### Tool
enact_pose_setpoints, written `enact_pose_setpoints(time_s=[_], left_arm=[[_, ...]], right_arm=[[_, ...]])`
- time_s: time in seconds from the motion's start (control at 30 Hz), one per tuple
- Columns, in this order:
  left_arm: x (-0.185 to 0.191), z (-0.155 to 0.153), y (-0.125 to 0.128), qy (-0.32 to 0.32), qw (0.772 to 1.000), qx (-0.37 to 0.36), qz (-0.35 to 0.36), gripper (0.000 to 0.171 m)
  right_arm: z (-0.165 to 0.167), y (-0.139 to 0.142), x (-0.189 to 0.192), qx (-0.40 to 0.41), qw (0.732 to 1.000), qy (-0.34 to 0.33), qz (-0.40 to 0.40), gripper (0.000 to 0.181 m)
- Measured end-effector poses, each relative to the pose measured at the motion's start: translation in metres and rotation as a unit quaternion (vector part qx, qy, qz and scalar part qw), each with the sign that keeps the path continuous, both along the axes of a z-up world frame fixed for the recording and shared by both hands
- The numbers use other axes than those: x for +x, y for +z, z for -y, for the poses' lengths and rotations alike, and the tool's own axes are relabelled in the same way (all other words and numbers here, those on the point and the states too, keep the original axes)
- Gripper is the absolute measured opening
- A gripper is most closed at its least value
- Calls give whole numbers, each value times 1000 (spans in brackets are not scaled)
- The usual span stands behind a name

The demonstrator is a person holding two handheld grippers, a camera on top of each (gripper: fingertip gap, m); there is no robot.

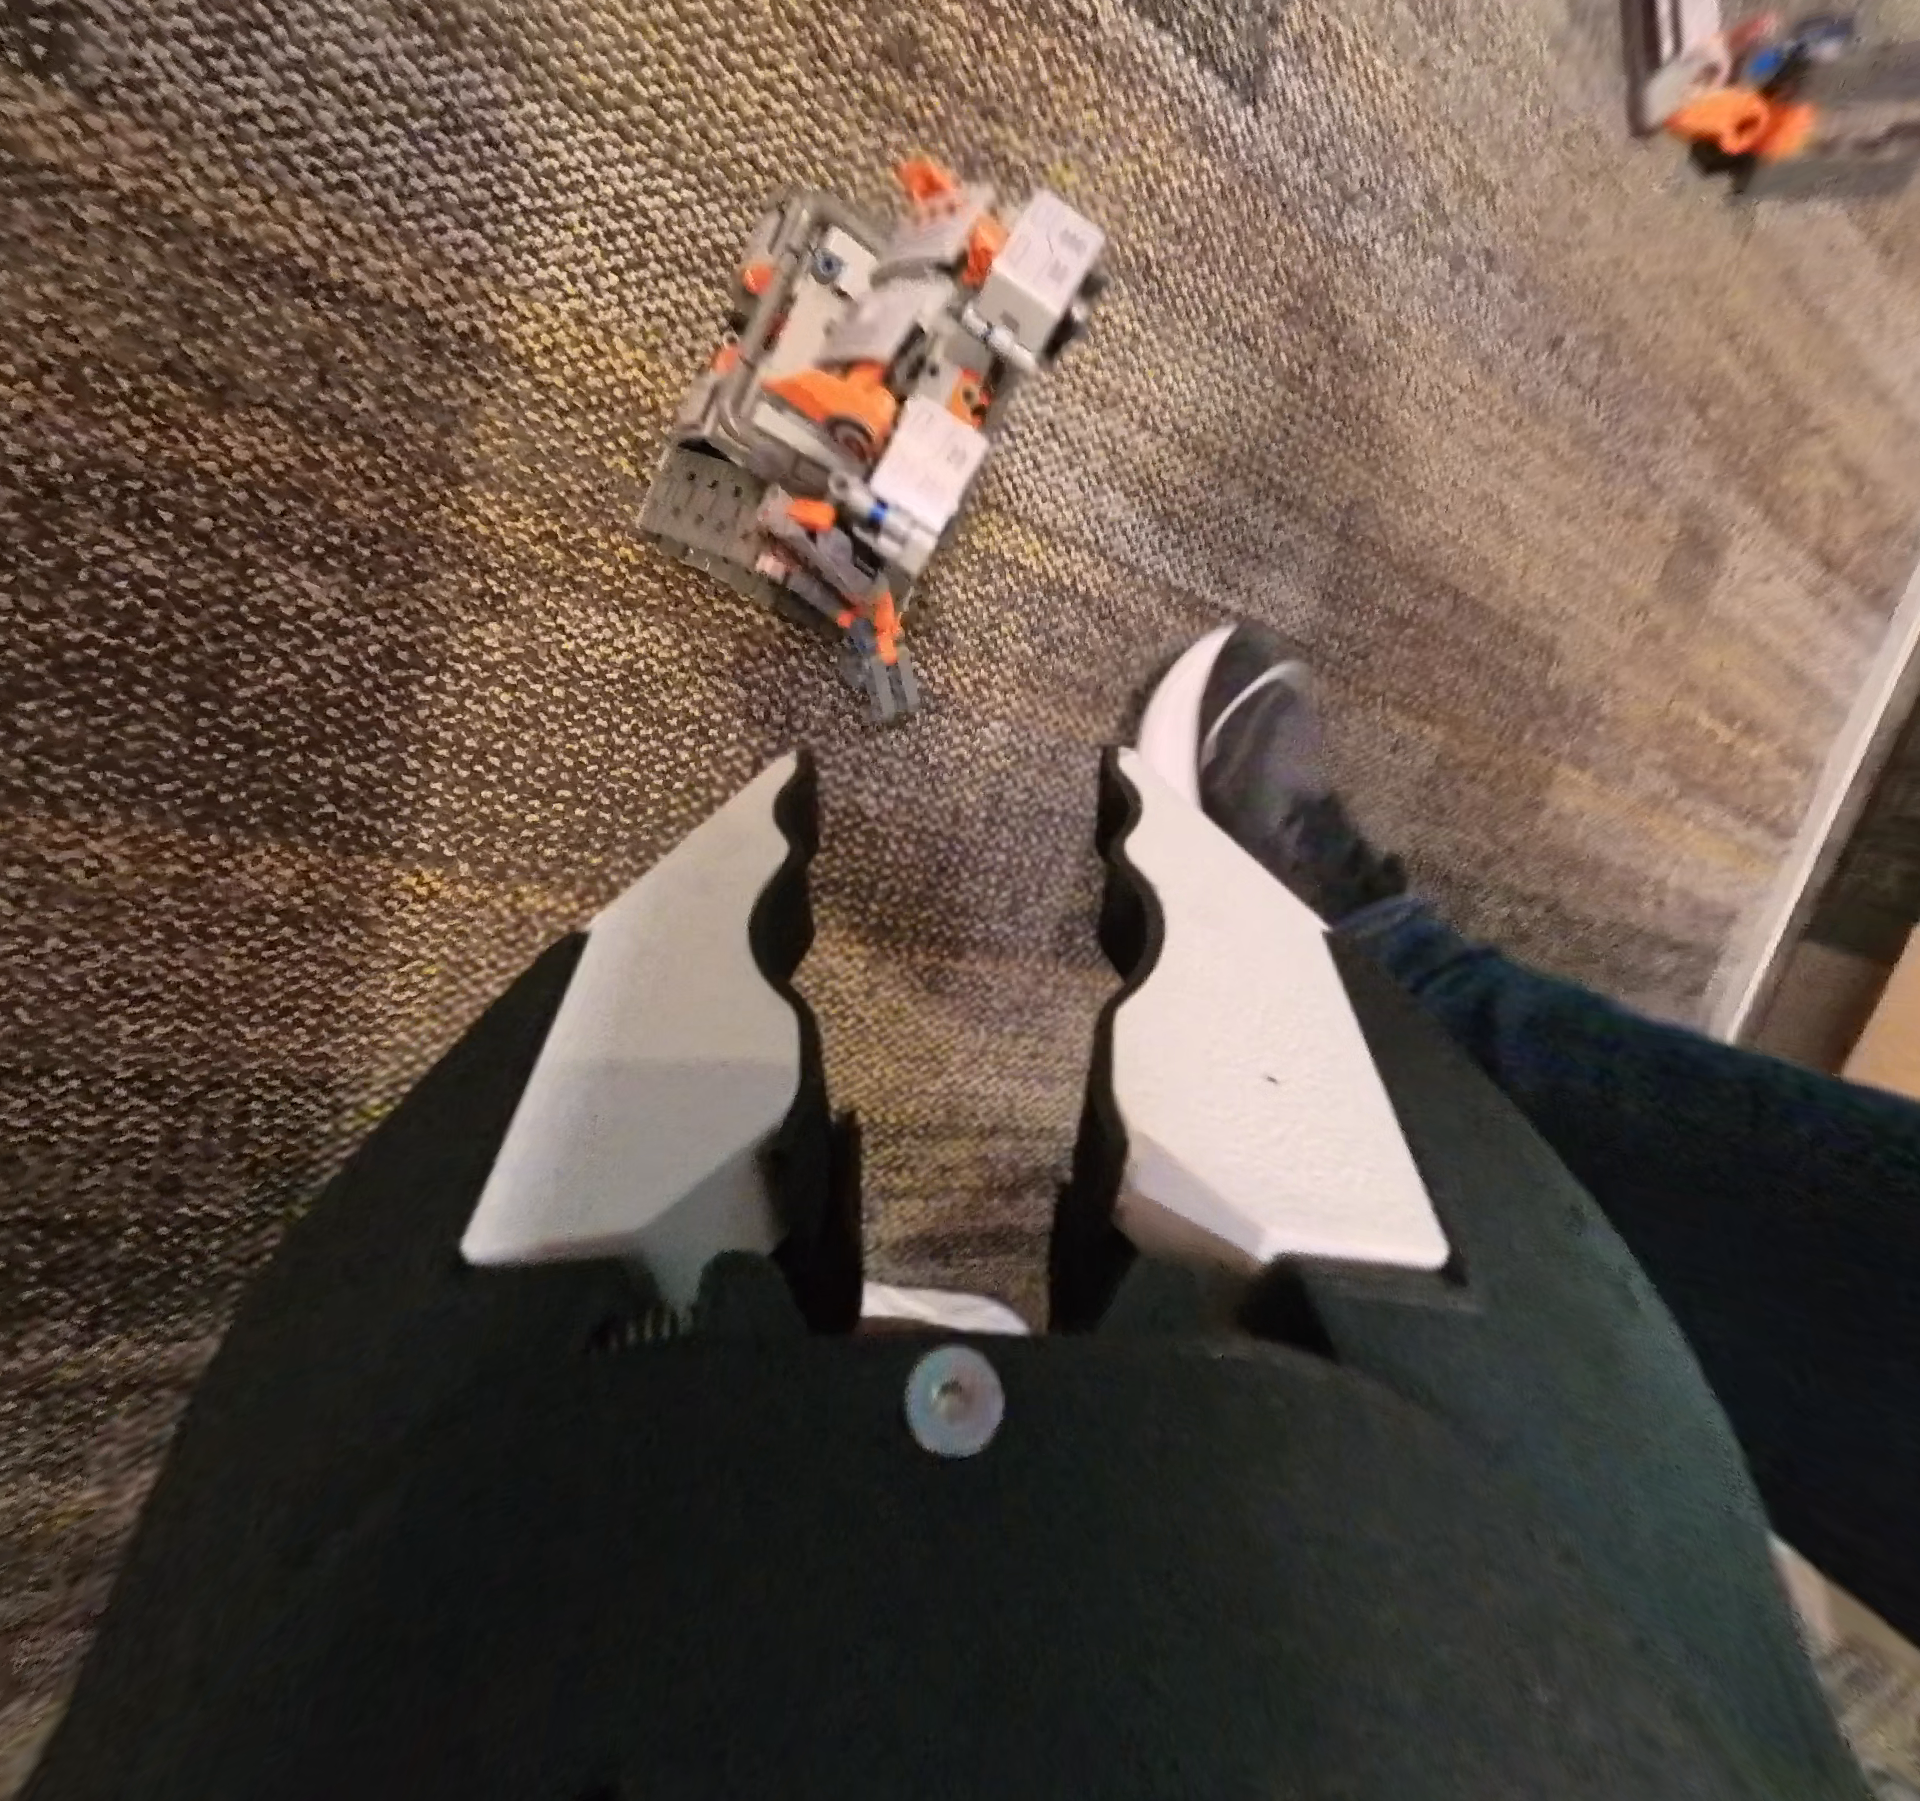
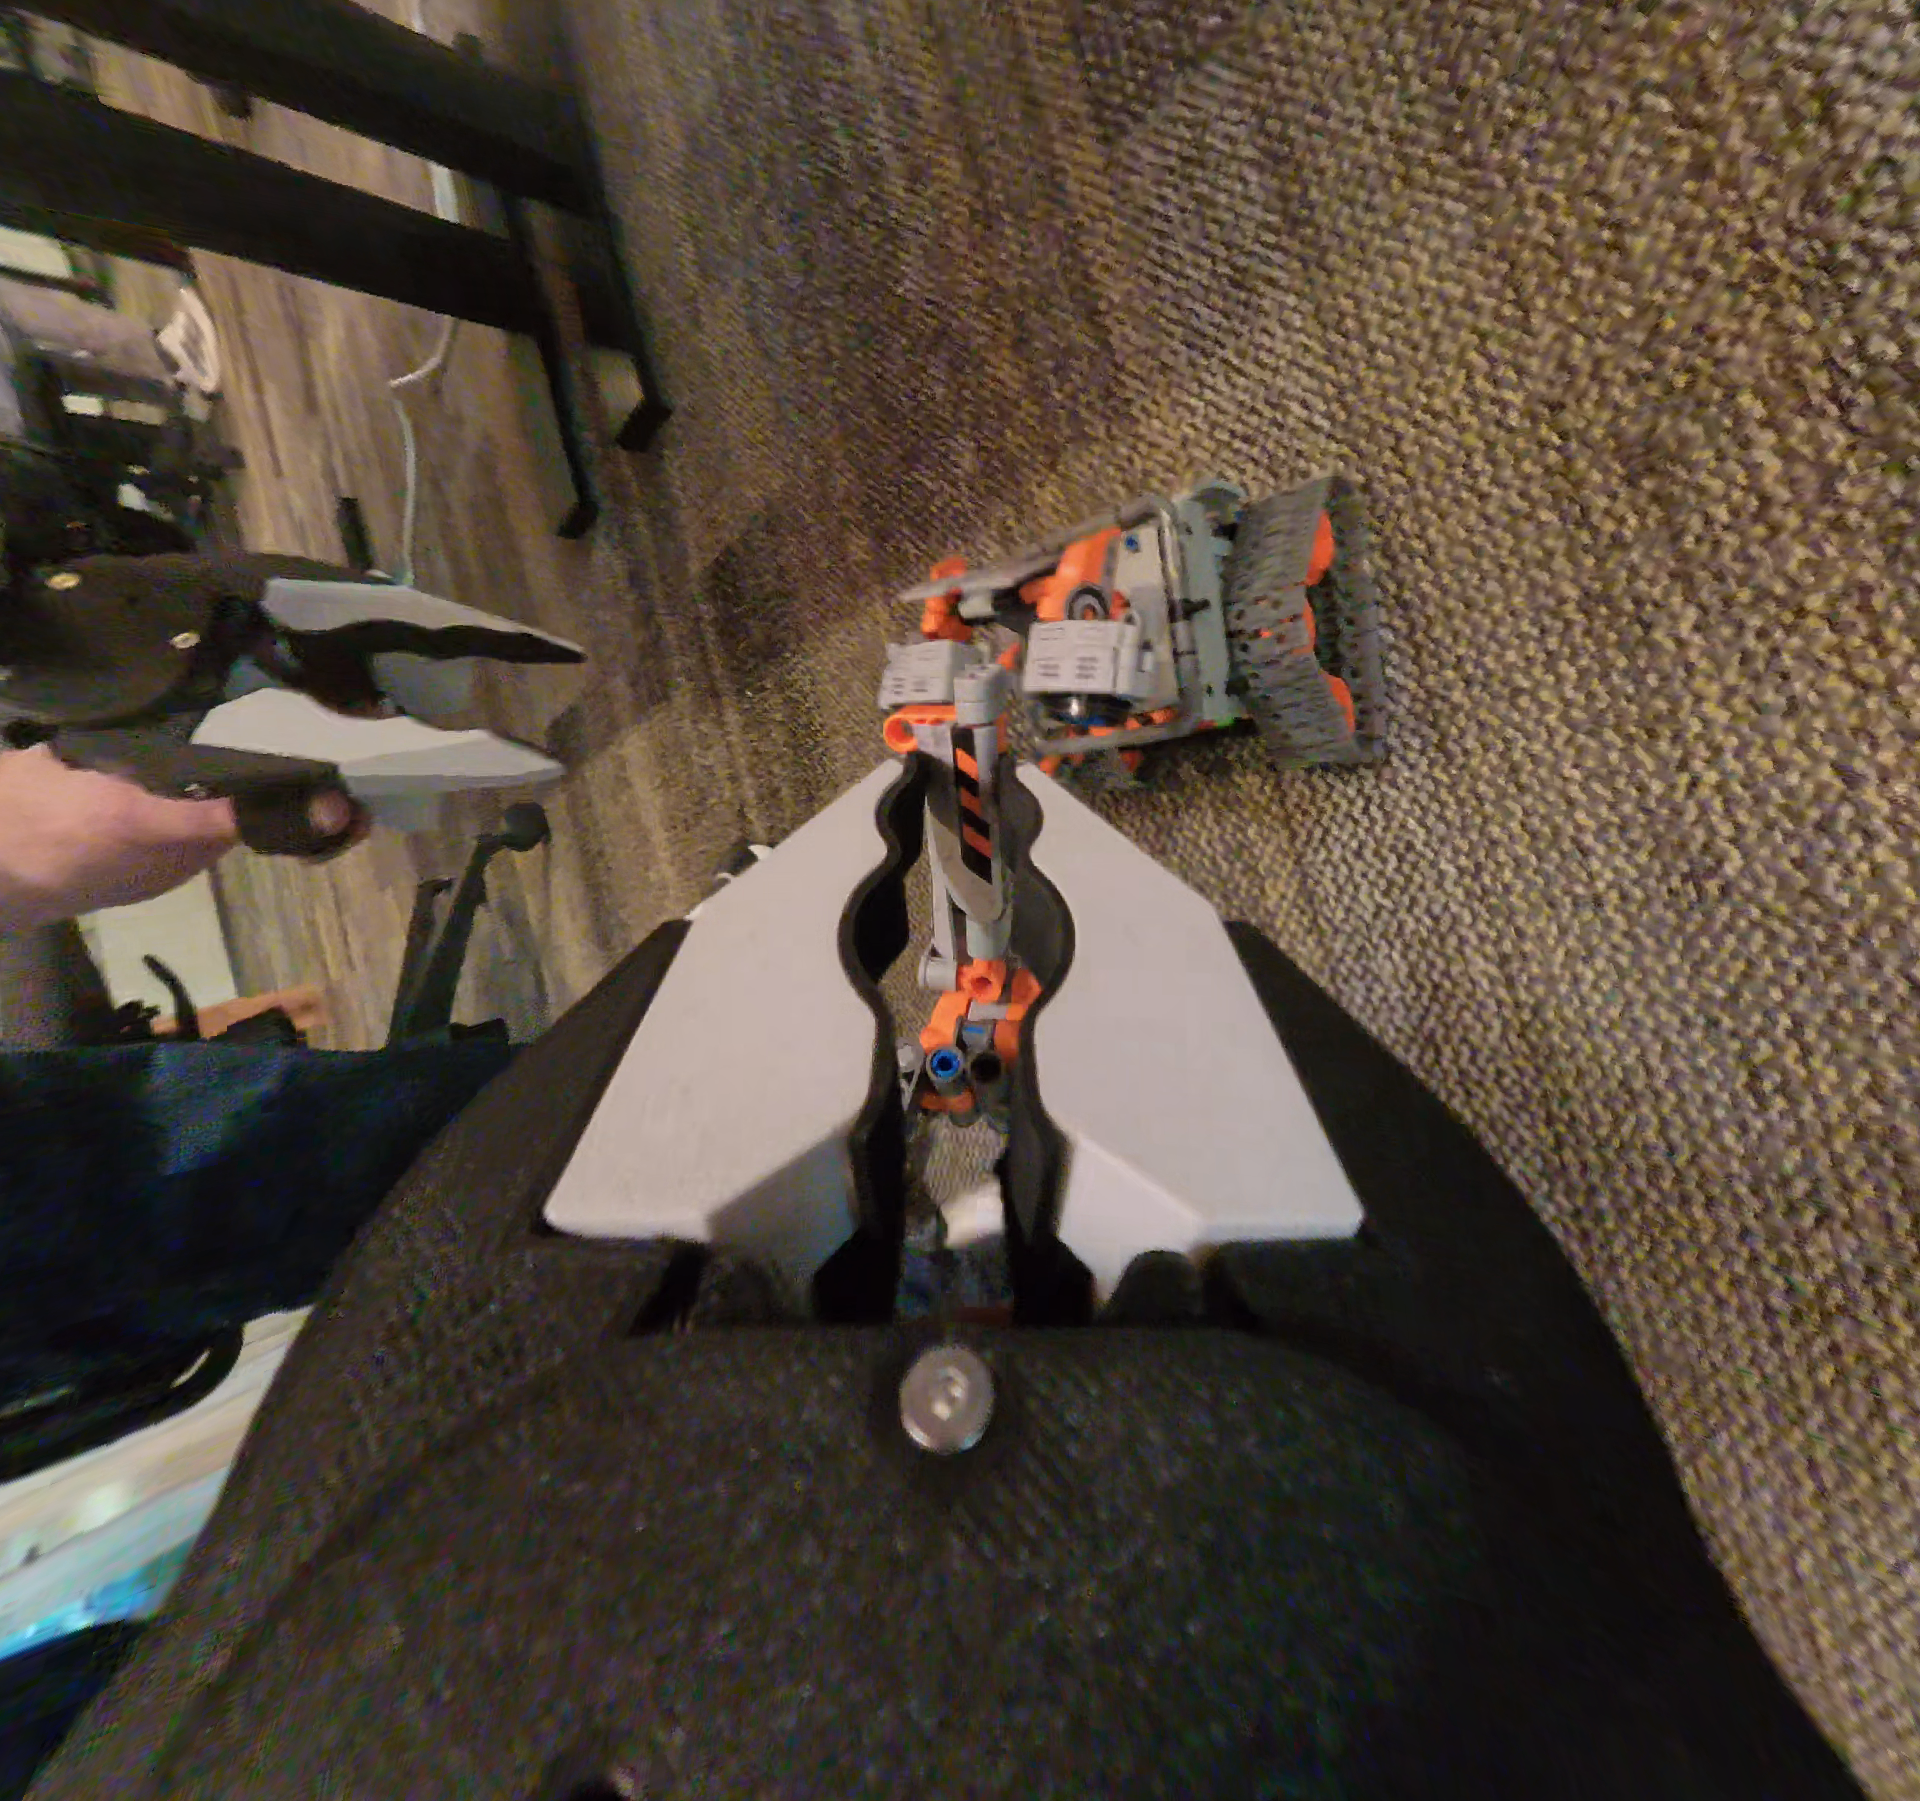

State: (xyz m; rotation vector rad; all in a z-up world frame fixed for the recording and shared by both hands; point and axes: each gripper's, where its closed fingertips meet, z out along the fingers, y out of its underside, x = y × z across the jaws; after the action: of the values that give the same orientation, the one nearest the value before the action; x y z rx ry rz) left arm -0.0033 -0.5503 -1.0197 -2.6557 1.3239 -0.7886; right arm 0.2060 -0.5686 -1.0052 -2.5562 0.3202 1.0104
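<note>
Carpet (image 1: 416, 401), brick model (image 1: 862, 401) w/ shoe (image 1: 1247, 743) nearby, right tongs (image 2: 954, 775) gripping model arm (image 2: 971, 837)

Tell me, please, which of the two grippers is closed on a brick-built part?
The right gripper: it clamps the striped grey-and-orange brick arm. The left gripper is open and empty above the carpet.

Our left gripper (image 1: 956, 775) hangs over the floor pointing down, its jaws parted with nothing between them. In the right wrist view it shows off to the side, carried in our bare left hand (image 2: 94, 837). Our right gripper (image 2: 961, 775) reaches forward low, its jaws closed on a slim grey-and-orange piece (image 2: 971, 858) running lengthwise between the pads.
</note>
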Motion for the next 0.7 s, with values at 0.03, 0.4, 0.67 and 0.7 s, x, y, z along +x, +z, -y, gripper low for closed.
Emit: enact_pose_setpoints(time_s=[0.03, 0.4, 0.67, 0.7], left_arm=[[6, -9, -1, 18, 1000, -2, 4, 50], [47, -63, -74, 164, 986, -12, -4, 45], [52, -68, -114, 189, 982, -15, -18, 44], [52, -69, -119, 193, 981, -16, -16, 43]], right_arm=[[-7, 0, 1, 11, 1000, 5, -13, 11], [-64, -69, 24, 81, 978, 29, -191, 11], [-52, -116, 5, 100, 977, 187, -34, 11], [-52, -121, 3, 105, 975, 198, -15, 11]])
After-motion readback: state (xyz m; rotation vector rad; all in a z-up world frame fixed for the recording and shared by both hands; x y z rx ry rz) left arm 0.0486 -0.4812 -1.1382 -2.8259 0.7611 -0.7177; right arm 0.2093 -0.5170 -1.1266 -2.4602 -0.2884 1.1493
